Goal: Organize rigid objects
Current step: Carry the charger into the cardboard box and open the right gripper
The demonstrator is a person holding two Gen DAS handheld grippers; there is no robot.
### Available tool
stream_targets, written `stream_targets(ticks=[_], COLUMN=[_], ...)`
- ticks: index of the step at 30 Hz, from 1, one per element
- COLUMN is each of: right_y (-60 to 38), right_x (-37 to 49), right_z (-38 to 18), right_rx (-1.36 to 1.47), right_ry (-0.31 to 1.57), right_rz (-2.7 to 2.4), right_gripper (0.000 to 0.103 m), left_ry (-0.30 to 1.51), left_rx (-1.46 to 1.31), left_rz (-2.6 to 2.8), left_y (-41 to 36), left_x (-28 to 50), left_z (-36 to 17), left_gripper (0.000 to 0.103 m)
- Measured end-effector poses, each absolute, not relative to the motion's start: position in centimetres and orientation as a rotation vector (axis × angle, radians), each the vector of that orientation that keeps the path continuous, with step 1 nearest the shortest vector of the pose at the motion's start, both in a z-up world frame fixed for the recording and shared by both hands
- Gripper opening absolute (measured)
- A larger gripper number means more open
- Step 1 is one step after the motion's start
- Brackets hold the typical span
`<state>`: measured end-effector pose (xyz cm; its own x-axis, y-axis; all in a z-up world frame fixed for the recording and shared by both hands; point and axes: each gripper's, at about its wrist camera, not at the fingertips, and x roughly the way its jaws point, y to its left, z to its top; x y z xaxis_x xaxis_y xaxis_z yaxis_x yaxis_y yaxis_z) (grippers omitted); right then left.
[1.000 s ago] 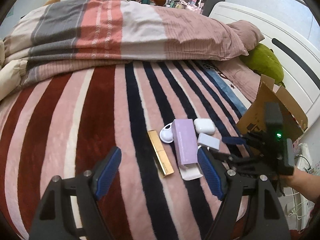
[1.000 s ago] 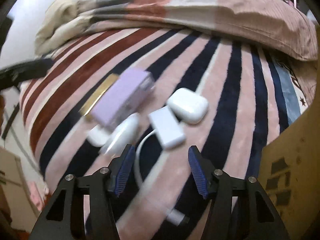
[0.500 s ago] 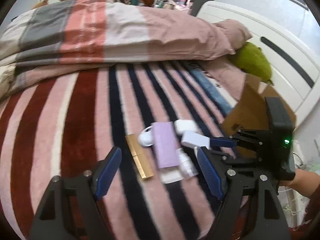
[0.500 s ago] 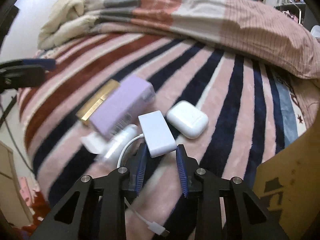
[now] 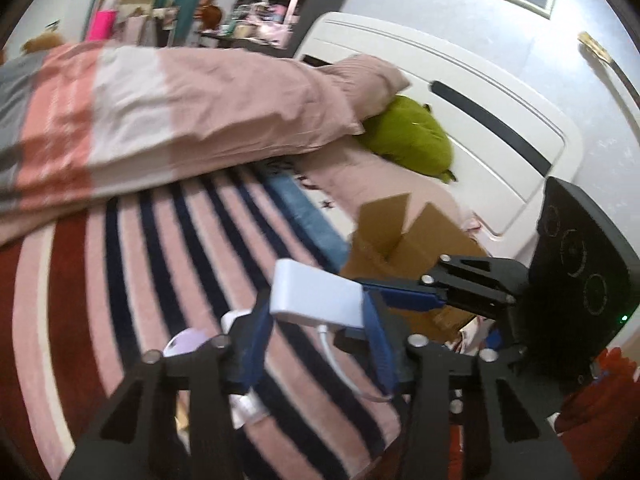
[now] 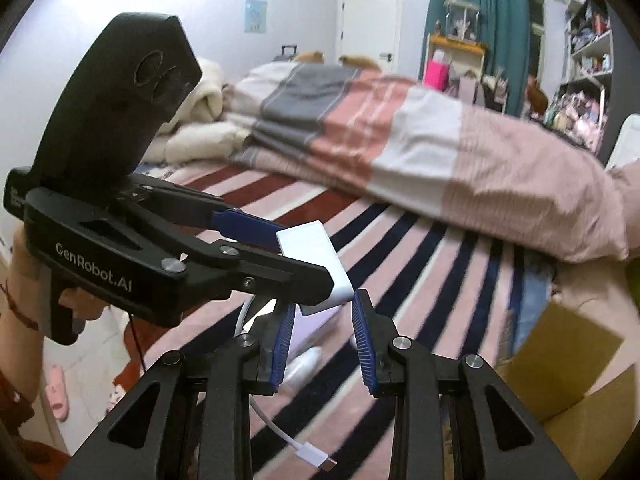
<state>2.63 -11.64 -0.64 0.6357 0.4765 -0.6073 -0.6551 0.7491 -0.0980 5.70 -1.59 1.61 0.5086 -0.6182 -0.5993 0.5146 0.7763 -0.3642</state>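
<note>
A white adapter block (image 5: 316,294) with a white cable hangs above the striped bed. My left gripper (image 5: 316,344) is shut on it, a blue pad on each side. It also shows in the right wrist view (image 6: 316,264), held by the left gripper (image 6: 276,256). My right gripper (image 6: 322,340) sits just under the block with its jaws a little apart; the right gripper also shows in the left wrist view (image 5: 400,294). The cable's plug (image 6: 316,455) dangles below. A purple box (image 5: 186,342) and a white tube (image 6: 304,368) lie on the bed beneath.
An open cardboard box (image 5: 404,240) stands at the bed's right edge, also in the right wrist view (image 6: 568,364). A folded quilt (image 5: 160,112) lies across the far bed. A green plush (image 5: 412,140) rests by the white headboard (image 5: 480,112).
The right gripper lifted the adapter off the bed. The left gripper closed on it, and the right gripper's jaws have parted.
</note>
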Motion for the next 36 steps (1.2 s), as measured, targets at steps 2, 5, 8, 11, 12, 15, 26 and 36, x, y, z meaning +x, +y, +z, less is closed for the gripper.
stream_targets(ticks=[2, 5, 8, 11, 12, 15, 26, 36], right_y=[-13.3, -16.1, -19.5, -22.6, -23.6, -26.6, -31.5, -30.3], right_x=[2.9, 3.4, 3.9, 4.5, 4.6, 5.2, 6.7, 7.3], right_z=[0.3, 1.5, 2.5, 3.1, 3.2, 3.3, 1.0, -0.2], right_rx=[-0.307, -0.282, -0.256, -0.228, -0.216, -0.163, -0.050, -0.152], right_ry=[0.576, 0.562, 0.562, 0.583, 0.591, 0.620, 0.776, 0.905], right_rz=[0.640, 0.600, 0.542, 0.488, 0.476, 0.440, 0.364, 0.312], right_gripper=[0.025, 0.025, 0.025, 0.025, 0.025, 0.024, 0.023, 0.039], left_ry=[0.775, 0.780, 0.790, 0.818, 0.831, 0.862, 1.064, 1.091], left_rx=[-0.107, -0.071, -0.030, 0.001, 0.010, 0.045, 0.131, 0.187], left_rz=[-0.699, -0.730, -0.764, -0.807, -0.821, -0.848, -0.877, -0.824], left_y=[-3.8, -7.0, -10.8, -14.5, -15.5, -18.5, -24.7, -25.0], left_x=[6.4, 7.5, 8.7, 10.0, 10.4, 11.4, 13.8, 13.5], left_z=[2.7, 3.8, 4.5, 4.6, 4.5, 4.5, 0.5, 0.0], left_gripper=[0.040, 0.040, 0.040, 0.039, 0.039, 0.039, 0.039, 0.072])
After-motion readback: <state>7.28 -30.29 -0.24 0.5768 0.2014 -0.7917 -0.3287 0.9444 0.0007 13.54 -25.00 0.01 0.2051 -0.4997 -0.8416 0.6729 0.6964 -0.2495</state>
